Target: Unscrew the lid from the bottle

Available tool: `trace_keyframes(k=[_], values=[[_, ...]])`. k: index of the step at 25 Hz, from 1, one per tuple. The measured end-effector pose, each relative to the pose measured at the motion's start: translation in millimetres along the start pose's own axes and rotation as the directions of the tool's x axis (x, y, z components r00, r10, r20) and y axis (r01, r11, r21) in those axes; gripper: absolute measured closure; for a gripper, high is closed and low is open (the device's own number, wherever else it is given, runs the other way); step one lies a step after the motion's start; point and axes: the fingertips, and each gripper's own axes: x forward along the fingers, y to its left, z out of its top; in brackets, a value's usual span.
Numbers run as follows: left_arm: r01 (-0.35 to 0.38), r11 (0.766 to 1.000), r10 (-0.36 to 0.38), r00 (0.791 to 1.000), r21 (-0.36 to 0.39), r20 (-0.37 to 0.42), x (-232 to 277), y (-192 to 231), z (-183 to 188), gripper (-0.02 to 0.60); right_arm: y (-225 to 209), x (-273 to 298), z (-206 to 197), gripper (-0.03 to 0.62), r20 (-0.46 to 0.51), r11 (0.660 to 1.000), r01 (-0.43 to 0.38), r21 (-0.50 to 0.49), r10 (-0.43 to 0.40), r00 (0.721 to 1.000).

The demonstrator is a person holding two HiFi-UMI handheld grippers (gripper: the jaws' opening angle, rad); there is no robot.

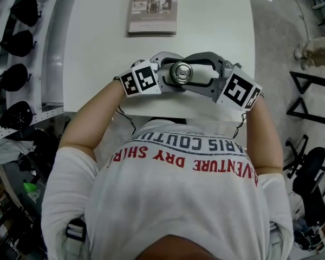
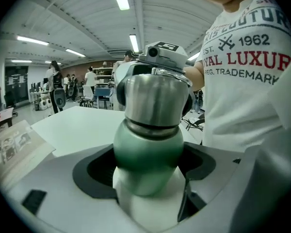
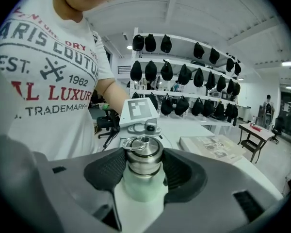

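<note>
A bottle with a green shoulder fading to white stands upright over the white table's near edge, close to the person's chest. Its steel lid has a wire ring on top and shows as a shiny disc in the head view. My left gripper comes in from the left and is shut on the bottle's body, below the shoulder. From the right, my right gripper has its dark ribbed pads closed on either side of the lid. Both grippers meet at the bottle.
A booklet lies at the table's far edge, also seen as the booklet beyond the bottle. A rack of black caps lines the left side. Chairs and a person's feet are on the floor at right.
</note>
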Motion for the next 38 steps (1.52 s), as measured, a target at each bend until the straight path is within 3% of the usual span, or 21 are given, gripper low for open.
trace_keyframes(k=[6, 11, 14, 16, 23, 28, 33, 38], values=[[0.096, 0.994, -0.093, 0.994, 0.059, -0.054, -0.5, -3.1, -0.9, 0.196, 1.2, 0.1, 0.2, 0.352, -0.039, 0.997, -0.067, -0.039, 0.066, 0.997], [0.106, 0.993, -0.102, 0.993, 0.061, -0.057, 0.0, -4.3, -1.3, 0.196, 1.2, -1.1, -2.2, 0.350, -0.040, 0.997, -0.080, 0.015, 0.080, 0.996], [0.087, 0.995, -0.084, 0.995, 0.050, -0.049, 0.6, -3.5, 0.0, 0.196, 0.9, -2.3, -2.2, 0.349, -0.034, 0.997, -0.068, 0.048, 0.069, 0.997], [0.067, 0.997, -0.066, 0.997, 0.040, -0.044, 1.0, -3.5, 0.9, 0.196, 1.6, -4.0, -1.5, 0.314, -0.022, 0.997, -0.042, 0.063, 0.043, 0.999], [-0.085, 0.995, 0.085, 0.996, -0.061, 0.009, 1.3, -1.1, 2.7, 0.196, -0.4, -13.5, 5.9, 0.295, 0.060, 0.982, 0.135, 0.129, -0.143, 0.988], [-0.233, 0.959, 0.242, 0.970, -0.159, 0.039, 2.8, 2.3, 3.9, 0.196, 8.8, -9.3, 1.4, 0.295, 0.055, 0.958, 0.237, 0.164, -0.249, 0.967], [-0.367, 0.896, 0.390, 0.920, -0.251, 0.046, 3.3, 6.1, 4.2, 0.196, 6.2, -11.1, -3.5, 0.295, 0.056, 0.912, 0.354, 0.206, -0.372, 0.926], [-0.445, 0.841, 0.478, 0.877, -0.307, 0.038, 1.7, 9.0, 3.4, 0.196, -1.4, -9.3, -6.9, 0.295, 0.027, 0.857, 0.451, 0.249, -0.472, 0.881]])
